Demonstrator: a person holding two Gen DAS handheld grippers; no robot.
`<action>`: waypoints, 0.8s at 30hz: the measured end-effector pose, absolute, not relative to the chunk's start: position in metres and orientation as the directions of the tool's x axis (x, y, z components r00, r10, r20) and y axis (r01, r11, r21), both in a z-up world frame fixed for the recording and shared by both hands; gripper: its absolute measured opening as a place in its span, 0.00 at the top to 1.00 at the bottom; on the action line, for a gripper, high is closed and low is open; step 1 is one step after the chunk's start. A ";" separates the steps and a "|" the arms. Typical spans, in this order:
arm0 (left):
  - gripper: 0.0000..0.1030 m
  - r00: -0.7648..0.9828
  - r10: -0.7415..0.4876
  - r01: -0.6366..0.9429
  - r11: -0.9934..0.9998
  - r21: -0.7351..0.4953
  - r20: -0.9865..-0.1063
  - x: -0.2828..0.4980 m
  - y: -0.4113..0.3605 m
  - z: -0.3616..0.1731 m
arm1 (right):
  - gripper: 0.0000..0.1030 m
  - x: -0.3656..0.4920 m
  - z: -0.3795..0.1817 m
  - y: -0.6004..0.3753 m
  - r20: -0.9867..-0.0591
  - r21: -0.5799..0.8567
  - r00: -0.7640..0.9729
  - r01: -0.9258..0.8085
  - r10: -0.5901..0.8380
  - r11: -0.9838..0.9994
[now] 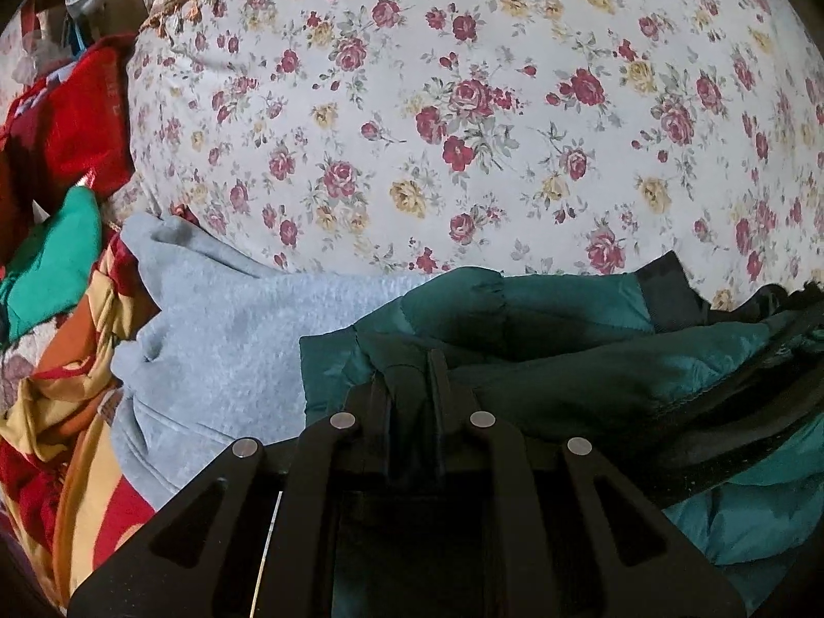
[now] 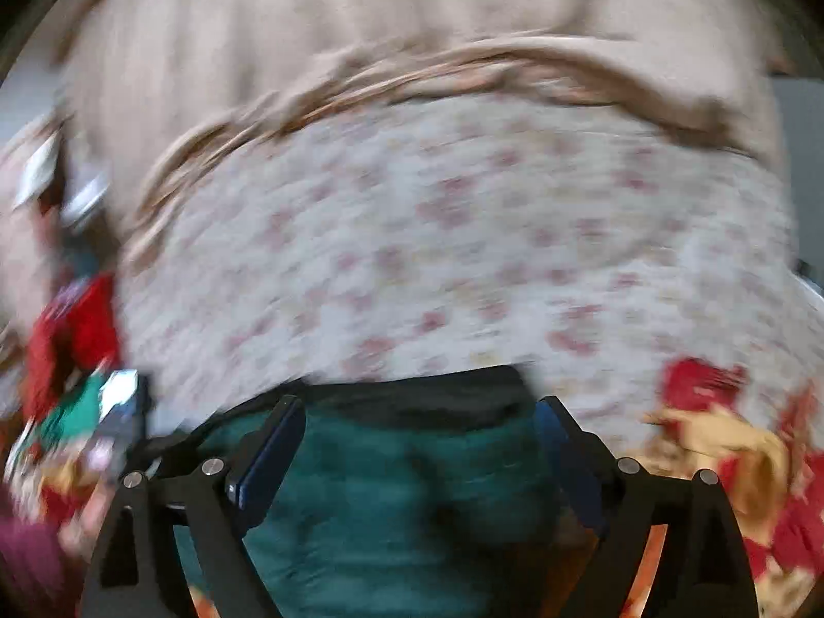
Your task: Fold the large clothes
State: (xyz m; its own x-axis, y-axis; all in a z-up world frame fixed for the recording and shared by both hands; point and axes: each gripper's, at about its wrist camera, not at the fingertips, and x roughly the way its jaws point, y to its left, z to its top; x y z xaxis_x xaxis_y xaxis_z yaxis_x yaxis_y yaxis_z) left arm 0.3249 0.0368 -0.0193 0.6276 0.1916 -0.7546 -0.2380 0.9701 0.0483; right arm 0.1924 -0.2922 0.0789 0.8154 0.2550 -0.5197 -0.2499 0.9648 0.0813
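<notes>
On the near edge of the white bedsheet printed with red and yellow roses [image 1: 463,103], a dark teal padded jacket with black trim [image 1: 592,360] lay bunched. The left gripper [image 1: 412,376] sat at the jacket's left end with its fingers [image 1: 439,371] drawn nearly together, pinching a dark fold of the jacket between them. Just left of the jacket, touching it, lay a light grey fleece garment [image 1: 221,340]. Further left was a heap of loose clothes: a crumpled cloth in orange, yellow and red [image 1: 87,401], a bright green piece [image 1: 56,257] above it, and a red fleece item [image 1: 77,118] farther back.

Right wrist view was heavily motion-blurred. The right gripper [image 2: 419,427] hovered over the same teal jacket [image 2: 391,489], its black hem on the far side against the floral sheet [image 2: 438,232]. Its blue-padded fingers [image 2: 273,453] stood spread wide; jacket fabric showed in the gap between them, but the pads did not press on it. A beige curtain-like cloth with a gathered edge [image 2: 360,10] hung beyond the sheet. Red and yellow cloth [image 2: 721,438] lay to the right of the jacket.
</notes>
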 end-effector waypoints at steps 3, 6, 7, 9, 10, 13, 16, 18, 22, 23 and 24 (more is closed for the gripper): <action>0.80 0.639 0.140 -0.219 0.976 -0.005 -0.756 0.320 0.043 -0.011 | 0.14 0.212 0.051 -0.246 -0.597 0.024 0.743 -0.361 0.303 0.932; 0.61 0.657 0.054 -0.190 0.977 -0.096 -0.752 0.313 0.054 0.003 | 0.19 0.249 0.008 -0.206 -0.683 0.019 0.659 -0.415 0.315 0.910; 0.53 0.665 0.024 -0.182 0.974 -0.132 -0.746 0.310 0.059 0.009 | 0.22 0.264 -0.006 -0.196 -0.707 -0.007 0.648 -0.406 0.282 0.914; 0.22 0.705 -0.003 -0.174 0.969 -0.178 -0.709 0.299 0.067 0.025 | 0.22 0.288 -0.025 -0.188 -0.727 -0.046 0.648 -0.377 0.228 0.925; 0.21 0.739 -0.015 -0.157 0.968 -0.194 -0.673 0.292 0.070 0.034 | 0.22 0.302 -0.032 -0.187 -0.733 -0.057 0.650 -0.351 0.199 0.935; 0.21 0.766 -0.013 -0.115 0.981 -0.157 -0.642 0.282 0.067 0.046 | 0.22 0.333 -0.044 -0.195 -0.744 -0.012 0.641 -0.292 0.187 0.956; 0.21 0.743 -0.018 -0.090 0.988 -0.126 -0.669 0.285 0.057 0.042 | 0.21 0.345 -0.058 -0.198 -0.755 0.015 0.628 -0.273 0.190 0.962; 0.21 0.719 0.001 -0.095 0.991 -0.096 -0.695 0.292 0.047 0.032 | 0.22 0.343 -0.056 -0.198 -0.755 0.014 0.628 -0.272 0.189 0.962; 0.21 0.686 0.029 -0.107 0.992 -0.061 -0.727 0.304 0.034 0.009 | 0.22 0.318 -0.028 -0.216 -0.739 0.085 0.623 -0.289 0.255 0.953; 0.21 0.683 0.043 -0.115 0.992 -0.048 -0.729 0.307 0.031 0.003 | 0.22 0.311 -0.022 -0.221 -0.730 0.092 0.631 -0.292 0.264 0.952; 0.21 0.683 0.050 -0.118 0.992 -0.043 -0.729 0.308 0.031 0.000 | 0.22 0.301 -0.013 -0.229 -0.712 0.093 0.647 -0.297 0.272 0.950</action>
